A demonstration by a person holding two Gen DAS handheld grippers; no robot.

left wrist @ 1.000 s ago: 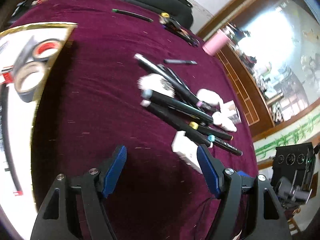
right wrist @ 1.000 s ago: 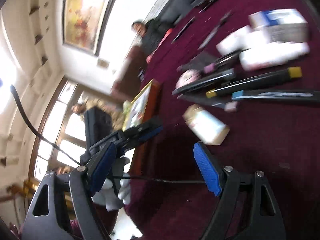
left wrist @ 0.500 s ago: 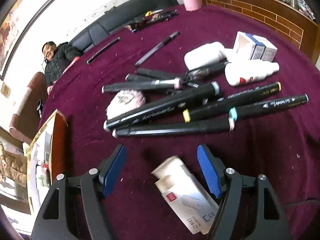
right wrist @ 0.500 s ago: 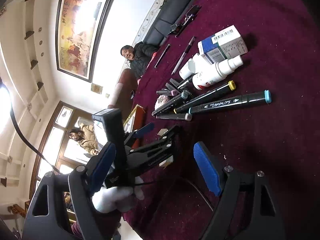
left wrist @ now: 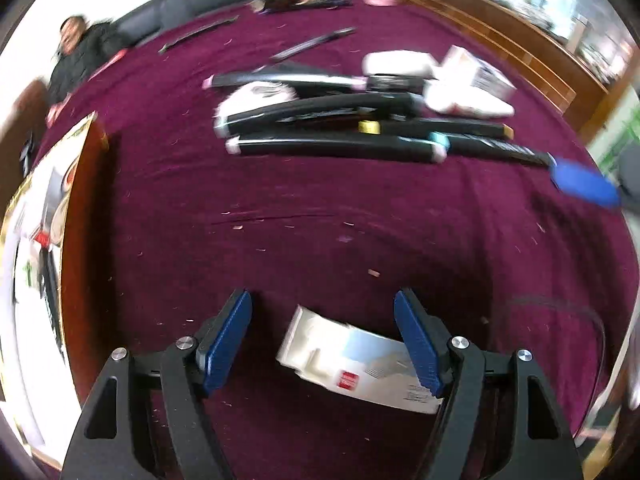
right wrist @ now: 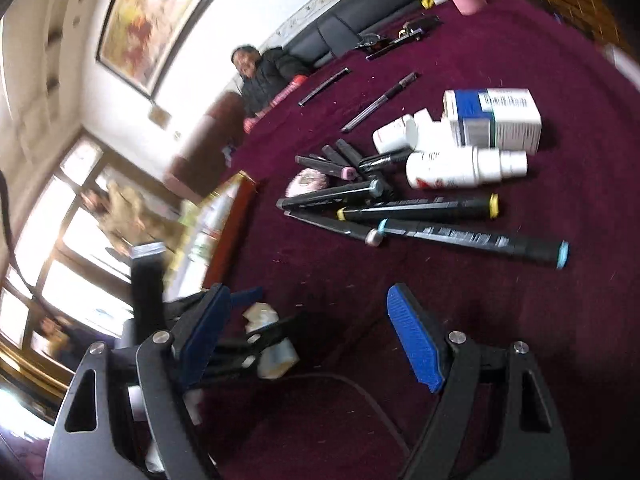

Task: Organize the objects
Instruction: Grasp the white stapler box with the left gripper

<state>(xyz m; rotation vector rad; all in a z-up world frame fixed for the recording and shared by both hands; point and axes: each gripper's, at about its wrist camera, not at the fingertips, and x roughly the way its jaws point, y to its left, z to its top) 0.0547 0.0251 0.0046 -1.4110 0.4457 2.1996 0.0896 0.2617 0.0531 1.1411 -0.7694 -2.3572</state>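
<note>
In the left wrist view, the left gripper (left wrist: 322, 338) is holding its fingers wide around a small white box (left wrist: 356, 366) lying on the red table (left wrist: 320, 240).

In the right wrist view, the right gripper (right wrist: 308, 334) is keeping its fingers wide over bare cloth, with black markers (right wrist: 420, 208) lying well ahead.
</note>
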